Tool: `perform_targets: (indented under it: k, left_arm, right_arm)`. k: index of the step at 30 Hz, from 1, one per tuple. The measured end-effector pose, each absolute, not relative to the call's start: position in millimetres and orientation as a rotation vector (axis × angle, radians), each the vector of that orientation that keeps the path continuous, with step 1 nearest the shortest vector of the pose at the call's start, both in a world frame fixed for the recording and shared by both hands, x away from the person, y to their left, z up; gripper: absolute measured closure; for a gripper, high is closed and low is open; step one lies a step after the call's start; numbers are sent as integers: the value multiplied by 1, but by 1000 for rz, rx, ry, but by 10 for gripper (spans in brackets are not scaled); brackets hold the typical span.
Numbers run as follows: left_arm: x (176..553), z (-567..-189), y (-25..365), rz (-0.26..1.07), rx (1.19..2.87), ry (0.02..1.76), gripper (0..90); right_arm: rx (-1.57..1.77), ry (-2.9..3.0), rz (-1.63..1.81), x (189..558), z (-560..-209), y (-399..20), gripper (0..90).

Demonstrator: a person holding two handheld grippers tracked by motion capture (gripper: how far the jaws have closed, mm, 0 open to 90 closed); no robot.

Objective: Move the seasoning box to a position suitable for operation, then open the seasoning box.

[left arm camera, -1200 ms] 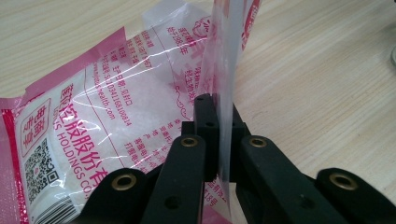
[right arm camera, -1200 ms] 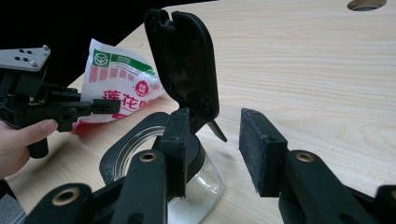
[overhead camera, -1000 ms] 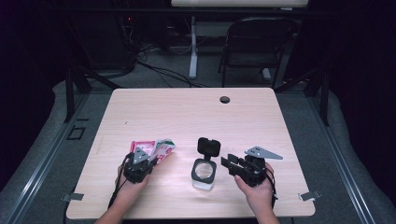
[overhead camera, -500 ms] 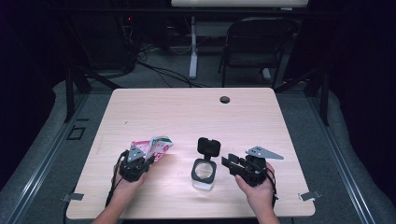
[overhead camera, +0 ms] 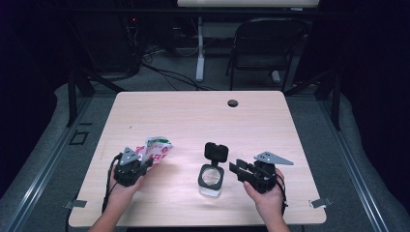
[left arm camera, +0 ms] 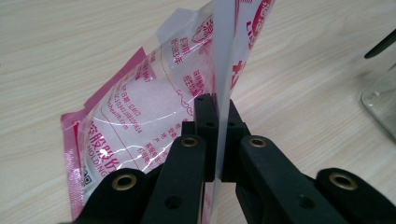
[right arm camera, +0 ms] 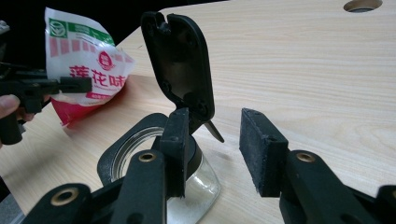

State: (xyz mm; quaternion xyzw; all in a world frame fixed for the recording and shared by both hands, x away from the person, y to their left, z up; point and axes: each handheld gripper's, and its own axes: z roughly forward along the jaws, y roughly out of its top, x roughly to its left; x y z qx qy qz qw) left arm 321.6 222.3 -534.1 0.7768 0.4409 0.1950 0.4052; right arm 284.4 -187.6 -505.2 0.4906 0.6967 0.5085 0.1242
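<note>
A pink-and-white printed plastic pouch (overhead camera: pixel 155 149) is lifted off the table at the front left. My left gripper (overhead camera: pixel 145 162) is shut on its edge. In the left gripper view the pouch (left arm camera: pixel 140 107) hangs with its seam pinched between the jaws of the left gripper (left arm camera: pixel 217 107). A small glass jar (overhead camera: pixel 211 180) stands at the front middle with its black flip lid (overhead camera: pixel 216 152) open and upright. My right gripper (overhead camera: pixel 237 169) sits just right of it, open. In the right gripper view the jar (right arm camera: pixel 140 149) and lid (right arm camera: pixel 180 56) lie beside the left jaw, and the gap in the right gripper (right arm camera: pixel 217 123) holds nothing.
The wooden table (overhead camera: pixel 193 111) has a round cable hole (overhead camera: pixel 233 103) near its far edge. A black folding chair (overhead camera: pixel 266 43) and cables stand on the floor behind the table. The pouch (right arm camera: pixel 84 65) also appears far left in the right gripper view.
My left gripper has risen and drifted slightly left, tipping the pouch from lying on the table to nearly upright. The right gripper and the jar have stayed put.
</note>
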Motion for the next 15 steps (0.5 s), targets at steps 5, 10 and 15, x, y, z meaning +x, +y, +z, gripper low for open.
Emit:
perform_targets:
  k: [5, 10, 15]
  left_arm:
    - [322, -527, 231, 499, 1930, 1127, 899]
    - [320, -519, 239, 525, 1896, 1131, 899]
    - [321, -518, 245, 524, 1881, 1143, 899]
  right_arm:
    - [1430, 2032, 1484, 285, -506, -187, 627]
    - [1429, 2030, 1484, 285, -506, -188, 625]
    - [1428, 2029, 1483, 285, -505, -187, 624]
